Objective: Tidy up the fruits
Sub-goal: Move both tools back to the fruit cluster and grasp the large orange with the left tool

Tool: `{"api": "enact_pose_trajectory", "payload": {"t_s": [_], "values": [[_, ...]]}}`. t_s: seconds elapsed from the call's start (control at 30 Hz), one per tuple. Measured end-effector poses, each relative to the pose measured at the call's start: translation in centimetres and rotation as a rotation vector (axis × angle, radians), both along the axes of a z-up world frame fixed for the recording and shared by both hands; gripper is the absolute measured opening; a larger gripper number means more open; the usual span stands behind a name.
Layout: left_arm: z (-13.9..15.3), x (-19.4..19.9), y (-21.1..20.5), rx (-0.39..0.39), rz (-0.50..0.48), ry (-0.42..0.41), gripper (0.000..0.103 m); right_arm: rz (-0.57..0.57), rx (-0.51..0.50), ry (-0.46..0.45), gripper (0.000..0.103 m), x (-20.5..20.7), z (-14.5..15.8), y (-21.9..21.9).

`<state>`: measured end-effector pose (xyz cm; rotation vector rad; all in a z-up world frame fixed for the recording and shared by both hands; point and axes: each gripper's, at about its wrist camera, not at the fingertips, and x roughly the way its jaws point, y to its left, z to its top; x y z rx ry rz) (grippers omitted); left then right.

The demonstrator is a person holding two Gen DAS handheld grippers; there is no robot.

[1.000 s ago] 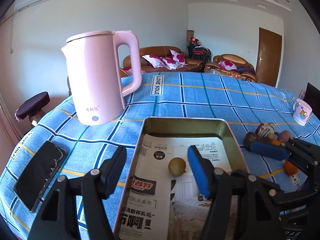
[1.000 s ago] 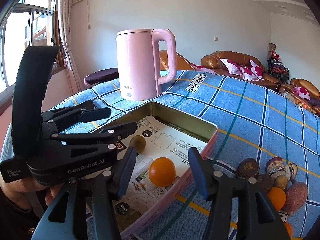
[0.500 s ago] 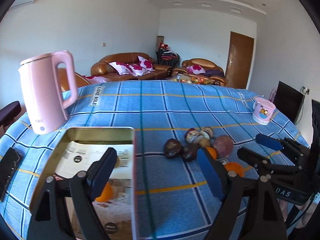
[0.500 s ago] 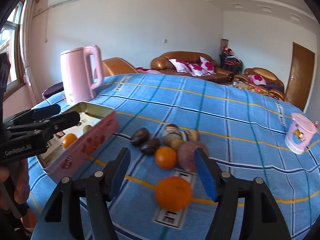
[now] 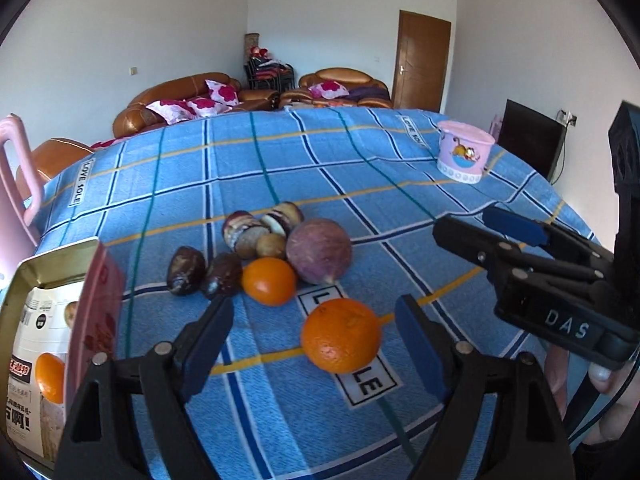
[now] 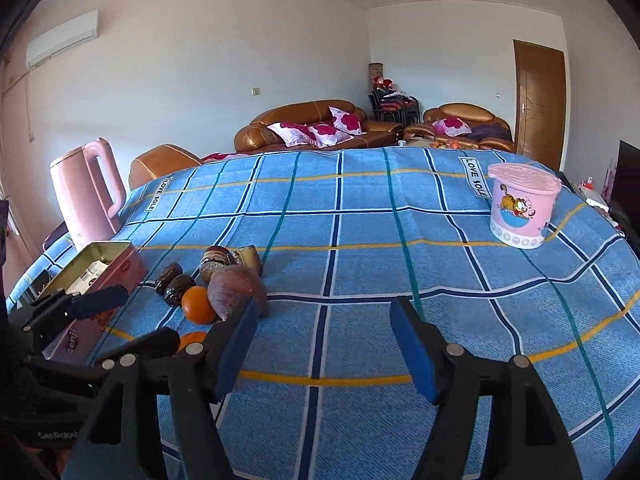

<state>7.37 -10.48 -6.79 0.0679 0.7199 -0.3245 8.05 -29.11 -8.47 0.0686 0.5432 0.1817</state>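
Blue plaid tablecloth (image 5: pixel 360 184); pink tin (image 6: pixel 120 268); orange fruit (image 5: pixel 341 341); pink kettle (image 6: pixel 86 196).

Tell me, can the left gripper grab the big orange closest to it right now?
Probably yes. The left gripper is open, and the big orange sits alone on the blue cloth right between its fingers, apart from the other fruit. Nothing blocks it.

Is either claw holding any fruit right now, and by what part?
Nothing is held. The left claw is open around the near orange without touching it; the right claw is open over bare tablecloth.
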Motion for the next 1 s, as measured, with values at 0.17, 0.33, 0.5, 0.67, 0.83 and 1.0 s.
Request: {"api": "enact_pose_trajectory", "payload": {"t_s": [0.17, 0.33, 0.5, 0.67, 0.83, 1.0], "values": [[-1.0, 0.7, -1.0, 0.012, -0.029, 0.055, 0.083, -0.019, 0.022, -0.010, 0.072, -0.2, 0.0, -0.9], [-2.0, 1.5, -1.2, -0.012, -0.065, 0.142, 0.057, -0.016, 0.022, -0.006, 0.073, 0.0, 0.0, -0.9], [-2.3, 1.6, -0.5, -0.072, -0.083, 0.168, 0.048, -0.012, 0.017, -0.011, 0.073, 0.3, 0.2, -0.2], [-0.8, 1.1, 1.6, -0.066, -0.012, 0.075, 0.048, 0.016, 0.003, 0.005, 0.073, 1.4, 0.1, 1.2], [0.4, 1.6, 4.8, -0.021, 0.130, -0.031, 0.048, 0.058, -0.011, 0.032, 0.073, 2.9, 0.1, 3.3], [0.1, 3.1, 7.2, -0.035, 0.198, -0.037, 0.048, 0.085, 0.010, 0.070, 0.073, 4.9, -0.4, 5.1]]}}
